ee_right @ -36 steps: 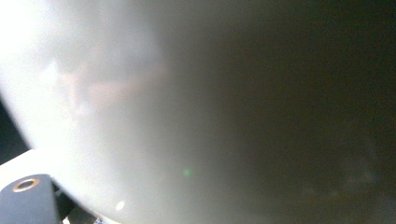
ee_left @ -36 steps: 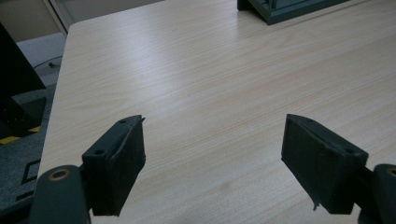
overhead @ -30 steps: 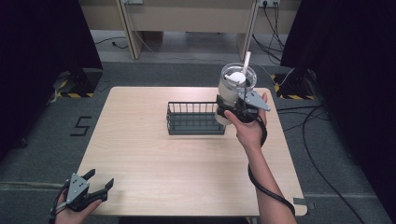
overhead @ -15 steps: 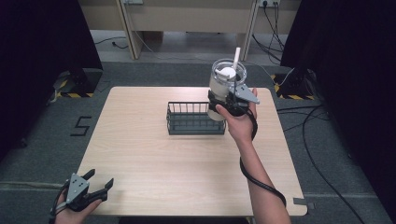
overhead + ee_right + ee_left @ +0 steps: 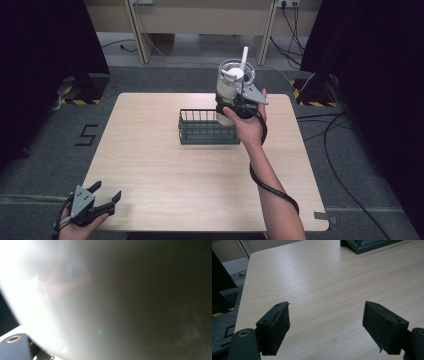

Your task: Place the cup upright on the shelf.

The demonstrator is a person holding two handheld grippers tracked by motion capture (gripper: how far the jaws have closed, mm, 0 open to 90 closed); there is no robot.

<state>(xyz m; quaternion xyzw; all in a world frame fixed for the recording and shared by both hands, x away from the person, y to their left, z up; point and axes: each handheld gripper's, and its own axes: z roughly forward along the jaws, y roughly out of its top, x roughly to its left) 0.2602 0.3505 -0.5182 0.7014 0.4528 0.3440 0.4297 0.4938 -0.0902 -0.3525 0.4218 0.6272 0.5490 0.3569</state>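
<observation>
Above the far-right corner of the dark wire basket mid-bench, the right tool clamps an upright, clear plastic cup with white straw, while the left tool gapes wide off the near-left bench corner.

My left gripper hangs with jaws spread wide over bare table. A dark wire basket sits far ahead.

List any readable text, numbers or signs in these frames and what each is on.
"5": dark mark on the grey floor, left of the table.
Yellow-and-black hazard stripes, no words: on the floor at the left and right.
Cup in the right hand-held gripper: no label seen.
Basket: no text.
</observation>
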